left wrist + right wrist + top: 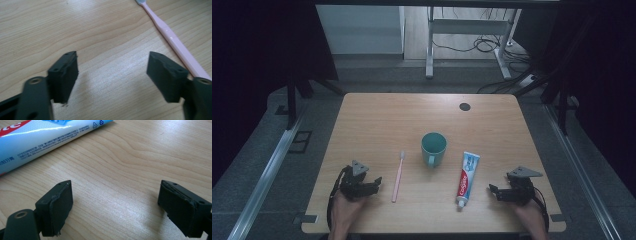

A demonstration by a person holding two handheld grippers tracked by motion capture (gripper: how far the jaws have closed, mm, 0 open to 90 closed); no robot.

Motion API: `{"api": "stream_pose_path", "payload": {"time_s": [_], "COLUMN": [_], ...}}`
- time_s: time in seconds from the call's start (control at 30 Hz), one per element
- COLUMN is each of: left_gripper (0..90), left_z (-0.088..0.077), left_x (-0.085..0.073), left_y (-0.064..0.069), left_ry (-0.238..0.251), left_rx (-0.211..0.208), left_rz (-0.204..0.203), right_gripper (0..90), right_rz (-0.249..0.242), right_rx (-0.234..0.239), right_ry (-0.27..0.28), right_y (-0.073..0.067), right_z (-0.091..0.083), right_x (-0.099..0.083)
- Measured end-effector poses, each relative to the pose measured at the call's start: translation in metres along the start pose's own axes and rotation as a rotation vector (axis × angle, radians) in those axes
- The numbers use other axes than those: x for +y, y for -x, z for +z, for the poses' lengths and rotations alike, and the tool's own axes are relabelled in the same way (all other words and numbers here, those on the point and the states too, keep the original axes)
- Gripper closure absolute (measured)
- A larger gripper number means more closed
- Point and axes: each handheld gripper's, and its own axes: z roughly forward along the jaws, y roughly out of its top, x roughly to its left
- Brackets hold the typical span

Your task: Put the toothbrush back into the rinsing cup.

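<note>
Holding: we kept both tools empty above the counter (372,115).
Left tool (378,181): spread, beside toothbrush (398,176).
Right tool (492,189): spread, seemingly near toothpaste (467,179).

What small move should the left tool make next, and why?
Probably slide the left tool toward the pink toothbrush until the handle lies between its jaws. They stand open over bare table, and the toothbrush lies just beside one jaw, untouched.

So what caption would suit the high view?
Two hand-held grippers, left and right, flank a pink toothbrush, teal mug and toothpaste tube.
</note>
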Motion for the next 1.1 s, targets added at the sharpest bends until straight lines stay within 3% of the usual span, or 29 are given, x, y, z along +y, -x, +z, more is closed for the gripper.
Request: {"api": "stream_pose_path", "payload": {"time_s": [0.07,0.13,0.2,0.4,0.63,0.8,1.1], "left_gripper": [37.3,39.0,48.4,61.8,78.1,86.6,89.6], "left_z": [-0.001,-0.002,-0.002,-0.002,-0.006,-0.005,-0.007], "left_x": [0.0,0.0,0.0,0.001,0.002,0.004,0.009], "left_y": [0.0,0.0,0.0,0.001,0.003,0.007,0.016], "left_ry": [0.001,-0.001,-0.002,-0.02,-0.011,-0.011,-0.008], "left_rx": [-0.008,-0.014,-0.021,-0.057,-0.088,-0.109,-0.118], "left_rz": [-0.002,-0.003,-0.007,0.016,0.016,0.03,0.034], "right_gripper": [12.2,12.2,12.2,12.2,12.2,12.2,12.2], "right_rz": [0.0,0.0,0.0,0.0,0.001,0.001,0.001], "right_rx": [0.0,0.0,0.0,0.0,0.0,0.0,0.0], "right_ry": [0.0,0.0,0.0,0.0,0.0,0.0,0.0], "right_y": [0.0,0.0,0.0,0.0,0.0,0.0,0.0], "right_z": [0.0,0.0,0.0,0.0,0.0,0.0,0.0], "right_x": [0.0,0.0,0.0,0.0,0.0,0.0,0.0]}}
